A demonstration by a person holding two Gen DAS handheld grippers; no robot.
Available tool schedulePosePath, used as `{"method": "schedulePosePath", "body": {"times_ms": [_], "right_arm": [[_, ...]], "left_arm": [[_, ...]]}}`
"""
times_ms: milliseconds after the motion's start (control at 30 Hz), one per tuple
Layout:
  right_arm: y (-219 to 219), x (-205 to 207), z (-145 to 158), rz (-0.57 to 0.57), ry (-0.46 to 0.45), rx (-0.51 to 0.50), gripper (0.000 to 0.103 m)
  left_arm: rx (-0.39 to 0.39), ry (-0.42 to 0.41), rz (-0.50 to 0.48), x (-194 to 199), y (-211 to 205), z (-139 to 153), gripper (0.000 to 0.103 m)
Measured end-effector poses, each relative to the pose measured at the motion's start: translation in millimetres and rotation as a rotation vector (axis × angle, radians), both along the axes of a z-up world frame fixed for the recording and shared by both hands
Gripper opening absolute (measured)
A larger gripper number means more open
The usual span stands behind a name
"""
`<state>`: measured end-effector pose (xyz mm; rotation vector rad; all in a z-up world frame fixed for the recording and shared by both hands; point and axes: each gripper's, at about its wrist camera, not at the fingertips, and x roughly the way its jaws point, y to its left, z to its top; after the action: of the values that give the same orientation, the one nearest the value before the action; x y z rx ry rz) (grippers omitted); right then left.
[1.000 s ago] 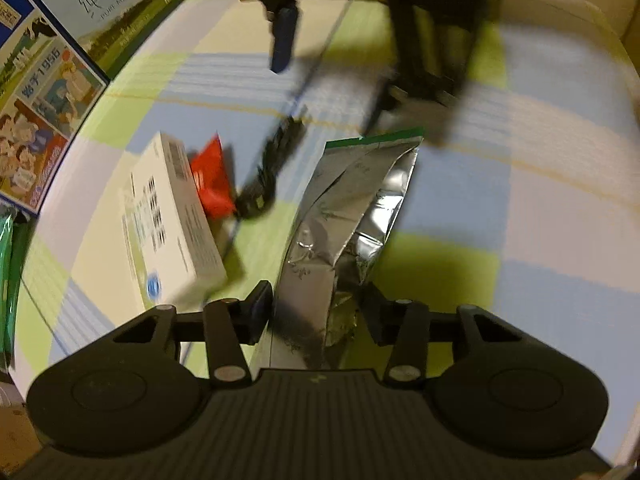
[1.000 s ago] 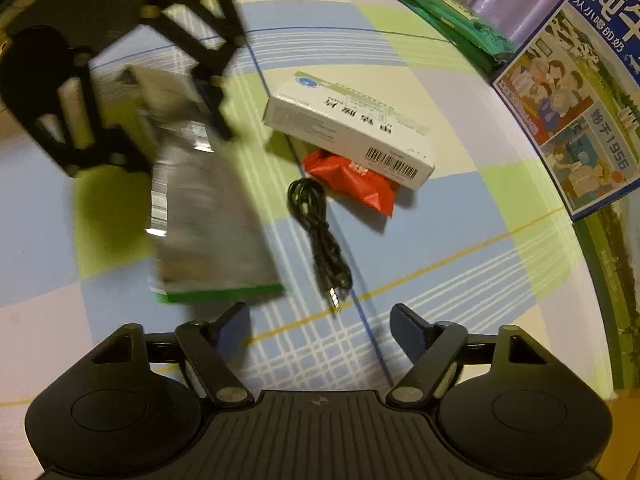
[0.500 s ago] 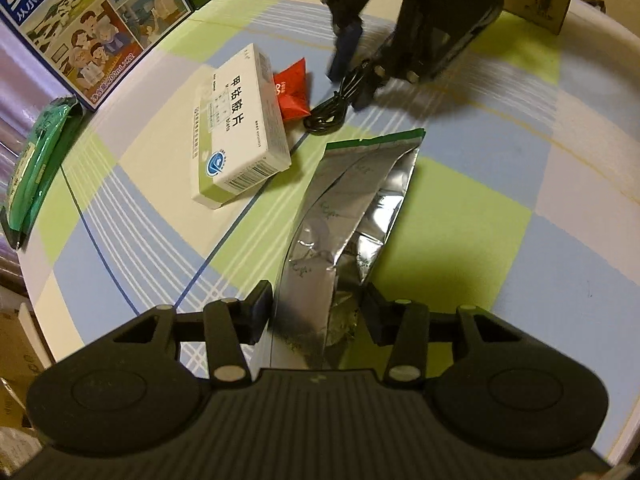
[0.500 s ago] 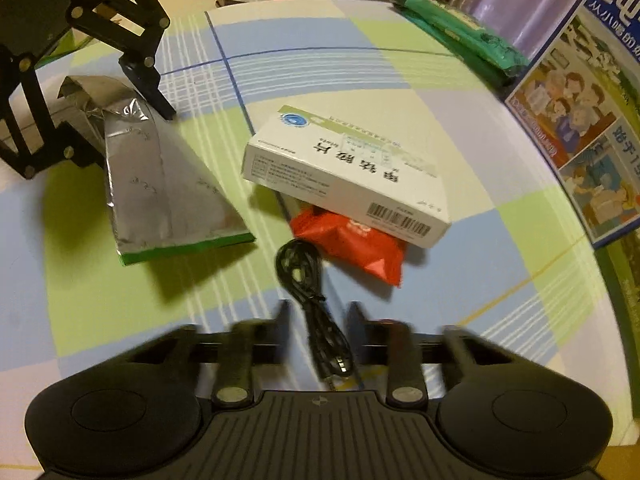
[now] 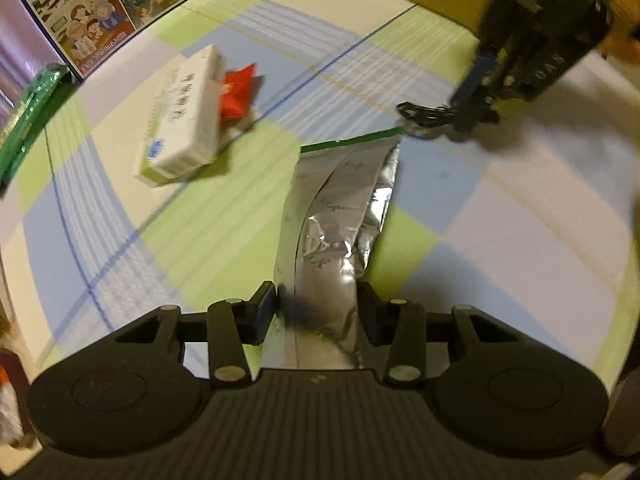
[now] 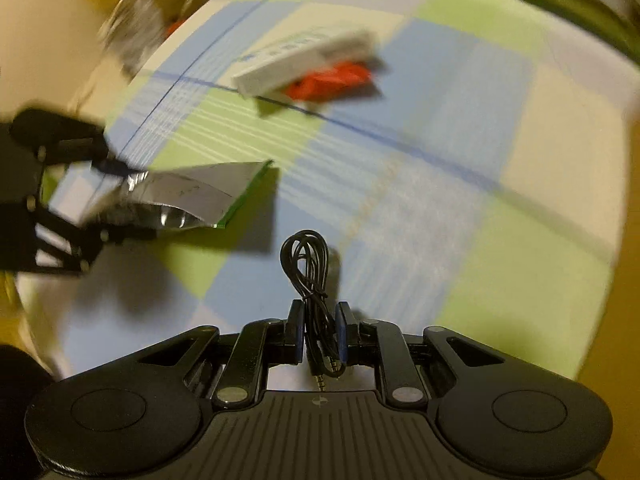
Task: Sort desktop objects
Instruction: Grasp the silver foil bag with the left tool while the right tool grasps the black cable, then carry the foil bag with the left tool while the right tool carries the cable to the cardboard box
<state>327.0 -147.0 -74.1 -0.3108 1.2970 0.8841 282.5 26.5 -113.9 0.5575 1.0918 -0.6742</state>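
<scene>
Two items now lifted off the table

Both grippers carry something. The right gripper [image 6: 318, 336], whose fingers closed around the black cable [image 6: 308, 264] half a second ago, now pinches it clear of the checked cloth [image 6: 500, 240], at the lower middle of its view. The left gripper [image 5: 316, 312] still clamps the foil bag [image 5: 340, 208]. Left behind, upper left of the left view, are the white box [image 5: 184, 112] and, touching it, the red packet [image 5: 236, 88]. Sorting looks about half done.

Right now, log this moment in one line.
left claw: shut on foil pouch | right claw: shut on black cable | white box: on table
</scene>
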Motion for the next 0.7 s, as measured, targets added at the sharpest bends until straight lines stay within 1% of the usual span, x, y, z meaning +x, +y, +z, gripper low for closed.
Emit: {"method": "schedulePosePath", "body": {"times_ms": [100,167,233,333,500,700], "right_arm": [[-29,-18,-3,-0.065,-0.02,-0.013,0.012],[-48,-25,-3,-0.121,-0.022,0.02,0.013],[-58,-32,-2,-0.153,-0.039,0.044,0.013],[-65,-46,0,-0.155,-0.089,0.071,0.013],[-69,-56,-1,-0.164,-0.162,0.097,0.013],[-77,-60,-4,-0.161,-0.174,0.143,0.014]], "left_arm": [[-0.034,0.022,0.026,-10,-12,1,0.038],[-0.05,0.028,0.045,-18,-22,2,0.038],[-0.056,0.029,0.041,-25,-32,2,0.038],[-0.048,0.011,0.047,-35,-44,0,0.038],[-0.037,-0.007,0.085,-38,-50,-1,0.039],[-0.037,-0.012,0.115,-39,-53,-2,0.045]]}}
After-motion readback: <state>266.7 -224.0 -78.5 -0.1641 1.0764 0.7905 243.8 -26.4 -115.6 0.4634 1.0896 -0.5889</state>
